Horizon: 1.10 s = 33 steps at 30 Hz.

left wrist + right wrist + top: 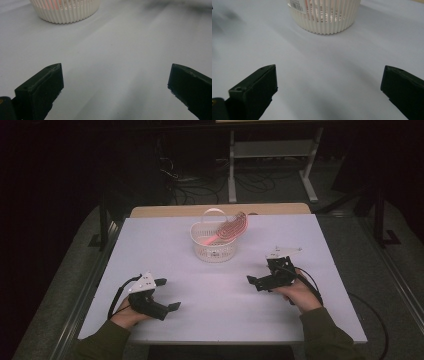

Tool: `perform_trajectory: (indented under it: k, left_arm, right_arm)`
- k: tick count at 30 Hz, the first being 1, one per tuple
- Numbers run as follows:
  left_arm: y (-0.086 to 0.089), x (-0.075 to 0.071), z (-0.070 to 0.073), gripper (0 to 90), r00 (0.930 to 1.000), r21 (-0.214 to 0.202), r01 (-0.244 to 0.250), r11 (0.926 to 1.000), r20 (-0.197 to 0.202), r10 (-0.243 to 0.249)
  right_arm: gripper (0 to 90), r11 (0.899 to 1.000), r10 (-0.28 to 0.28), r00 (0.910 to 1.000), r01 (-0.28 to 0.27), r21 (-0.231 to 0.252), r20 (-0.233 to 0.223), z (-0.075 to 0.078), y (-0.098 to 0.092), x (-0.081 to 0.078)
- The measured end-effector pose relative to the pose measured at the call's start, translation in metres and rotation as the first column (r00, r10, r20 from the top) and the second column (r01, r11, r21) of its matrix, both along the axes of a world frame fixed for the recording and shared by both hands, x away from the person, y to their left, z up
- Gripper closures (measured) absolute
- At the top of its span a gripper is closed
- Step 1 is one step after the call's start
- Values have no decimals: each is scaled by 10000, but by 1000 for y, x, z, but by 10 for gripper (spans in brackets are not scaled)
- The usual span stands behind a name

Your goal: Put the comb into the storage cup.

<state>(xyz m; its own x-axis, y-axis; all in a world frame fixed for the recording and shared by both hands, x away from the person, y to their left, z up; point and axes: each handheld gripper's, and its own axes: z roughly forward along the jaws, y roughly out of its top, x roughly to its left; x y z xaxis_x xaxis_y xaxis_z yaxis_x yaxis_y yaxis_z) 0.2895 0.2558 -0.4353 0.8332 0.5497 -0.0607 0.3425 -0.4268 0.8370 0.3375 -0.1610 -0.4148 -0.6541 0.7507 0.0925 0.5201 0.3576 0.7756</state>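
On the white table (220,285), near its far edge, the slotted basket (214,246) with the pink hairbrush (231,227) looks light and stiff, so I would take its rim with my left gripper (167,294) or right gripper (260,281), both wide open.

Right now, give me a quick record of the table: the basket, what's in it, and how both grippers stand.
surface: white table top
basket: white slatted basket with a handle, upright, toward the far middle of the table
contents: pink ribbed object leaning inside, sticking out over the rim; what it is cannot be told
left gripper: open, holding nothing, near the table's near left, apart from the basket
right gripper: open, holding nothing, near the right side, apart from the basket
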Motion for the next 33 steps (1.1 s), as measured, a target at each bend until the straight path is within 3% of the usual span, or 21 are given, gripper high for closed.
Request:
perform_trajectory:
  k: [33]
  left_arm:
    - [-1,0,1,2,10000,-45,35,10000,37,-35]
  right_arm:
    - [3,9993,56,10000,-58,364,63,-22,-30,-52]
